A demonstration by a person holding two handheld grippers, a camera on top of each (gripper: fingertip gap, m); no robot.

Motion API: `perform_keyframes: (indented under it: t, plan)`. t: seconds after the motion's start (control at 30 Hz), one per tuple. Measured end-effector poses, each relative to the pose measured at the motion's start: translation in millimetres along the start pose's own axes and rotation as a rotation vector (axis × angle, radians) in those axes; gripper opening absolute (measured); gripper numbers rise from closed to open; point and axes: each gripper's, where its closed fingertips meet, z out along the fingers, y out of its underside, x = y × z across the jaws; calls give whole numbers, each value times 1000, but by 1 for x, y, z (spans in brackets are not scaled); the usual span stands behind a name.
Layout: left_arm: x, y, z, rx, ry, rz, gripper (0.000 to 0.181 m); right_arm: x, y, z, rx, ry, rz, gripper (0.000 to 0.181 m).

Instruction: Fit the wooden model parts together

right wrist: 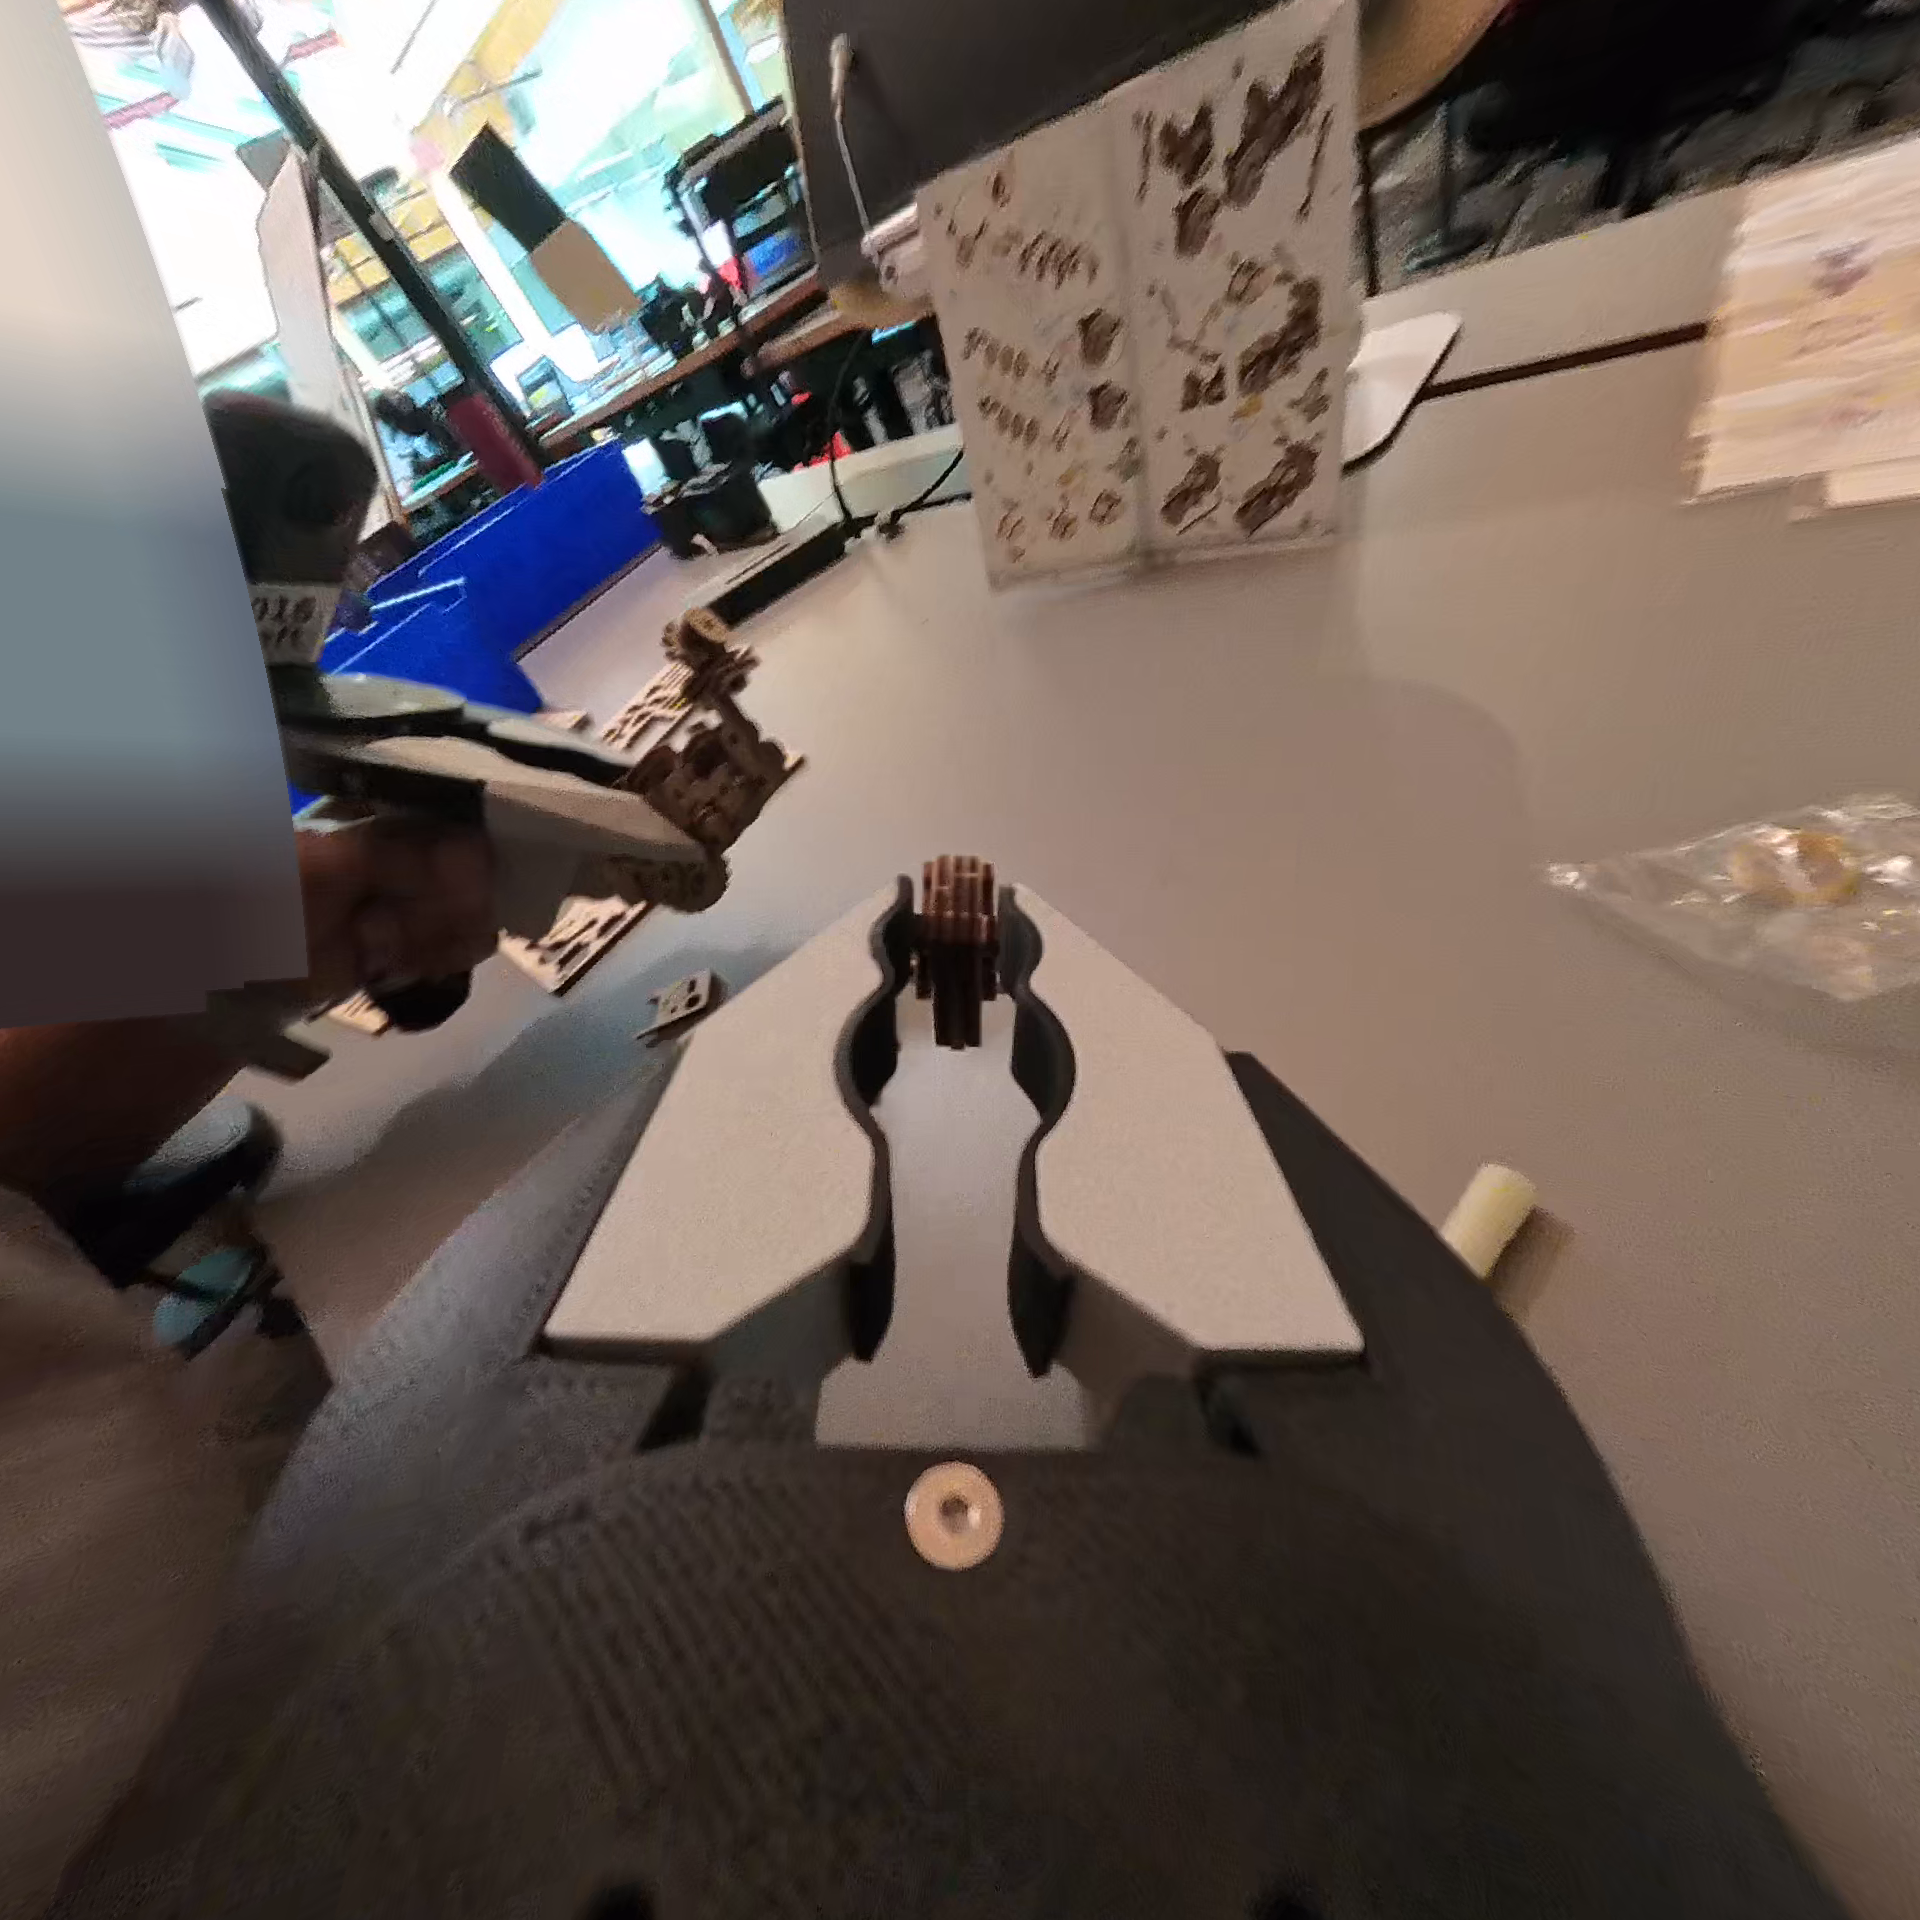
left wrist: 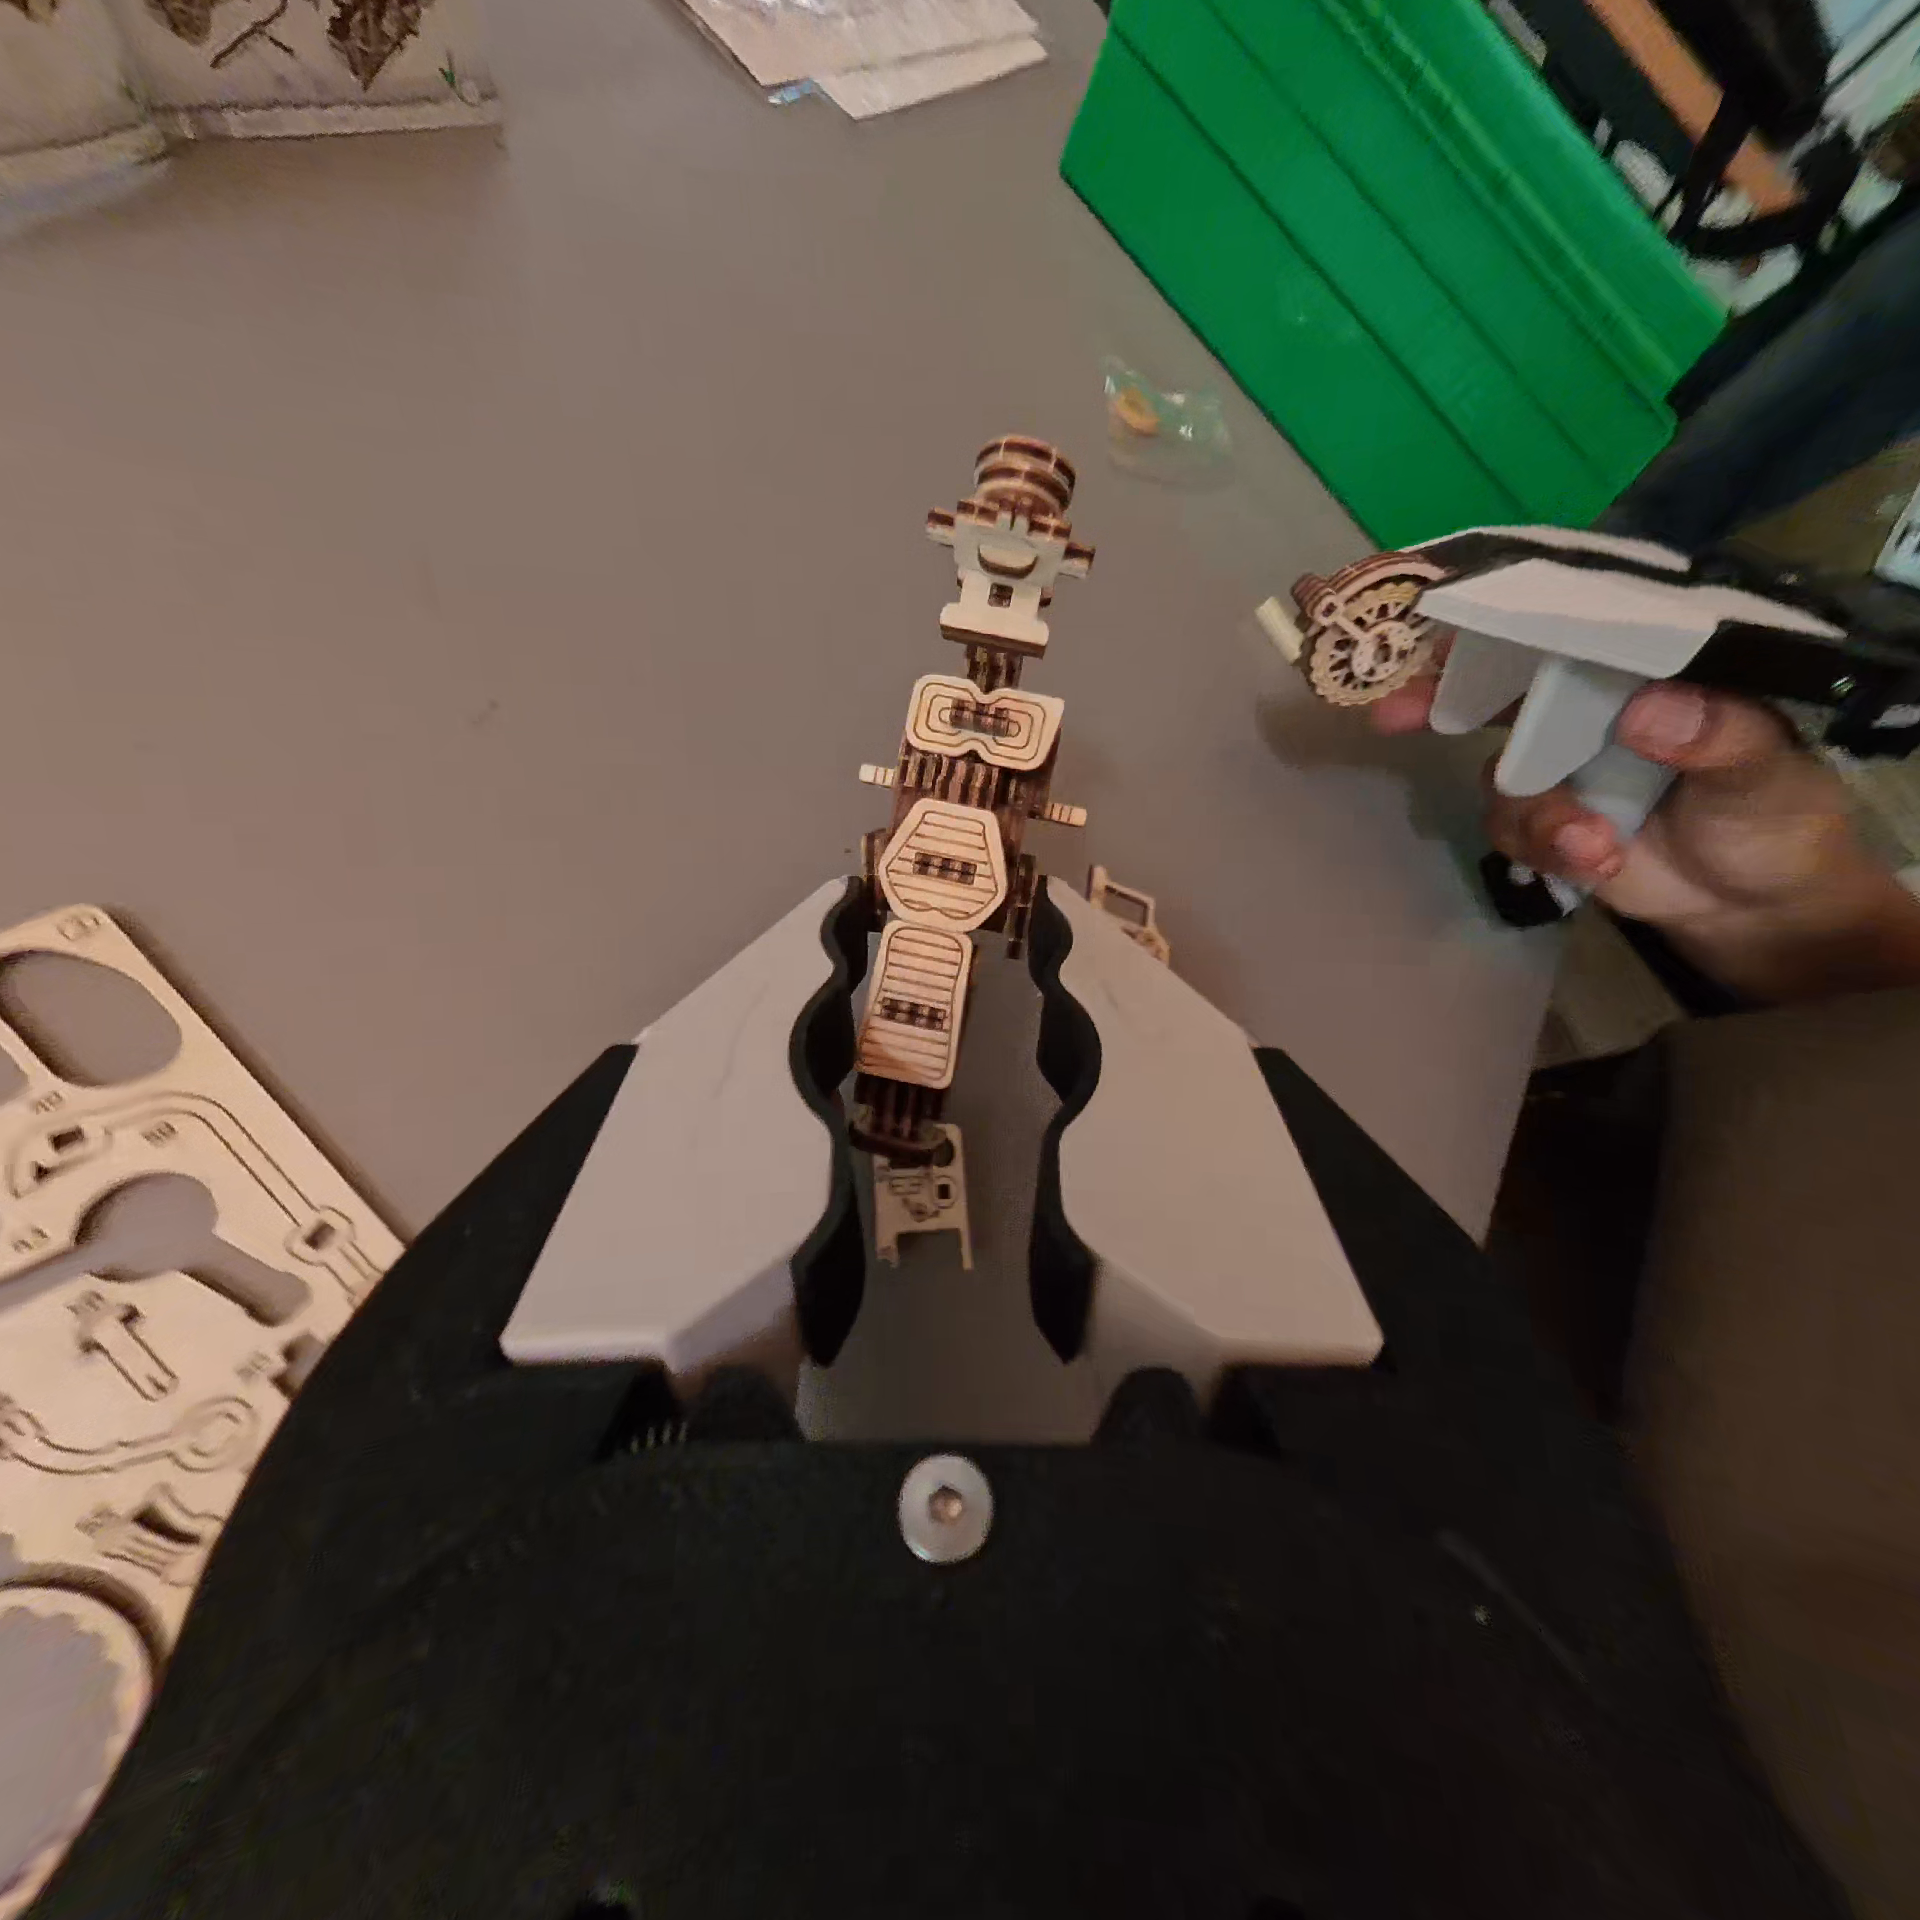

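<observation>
In the left wrist view, a long wooden model body [left wrist: 961, 831] is clamped between the fingertips of the left gripper [left wrist: 948, 914] at the centre of the frame, held above the grey table [left wrist: 416, 520]; its far end points toward the upper middle. At right of the frame, the right gripper [left wrist: 1382, 623] is seen closed on a small wheel assembly [left wrist: 1356, 644], well apart from the body. A punched-out wooden sheet [left wrist: 135, 1247] lies at lower left, a green box [left wrist: 1351, 260] at upper right, and a small plastic bag [left wrist: 1164, 416] beside it.

In the right wrist view, the wheel assembly [right wrist: 961, 935] is seen edge-on, pinched at the fingertips of the right gripper [right wrist: 961, 925] at centre. The left gripper [right wrist: 675, 821] with the model body [right wrist: 696, 748] appears at middle left. An instruction sheet [right wrist: 1143, 343] stands at upper centre, and loose wooden pieces [right wrist: 681, 1003] lie on the table below the body.

The step in hand is judged to be the joining of wheel to body. It would be done well if the body were kept steady, the wheel's layers lined up square with the receiving slot, and pressure applied straight and gently, since thin tabs could snap if twisted.
</observation>
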Motion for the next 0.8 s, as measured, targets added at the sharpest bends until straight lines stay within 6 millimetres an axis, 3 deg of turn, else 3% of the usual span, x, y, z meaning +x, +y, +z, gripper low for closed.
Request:
perform_keyframes:
  t: [0.17, 0.33, 0.43, 0.57, 0.8]
  plan:
    - [1, 17, 0, 28, 1, -84, 28, 2, -1, 13, -20, -11, -125, 14]
    - [-9, 30, 5, -40, -64, 79, 28, -4, 18, 3, -101, -77, -70, 14]
    - [-10, 29, 5, -21, -49, 77, 28, -4, 18, -2, -89, -56, -90, 14]
    - [-12, 29, 4, 0, -2, 12, 28, -6, 30, 6, -169, -63, -122, 14]
    - [-16, 22, 0, 55, 118, -161, 28, 1, 29, 9, -175, -57, -45, 14]
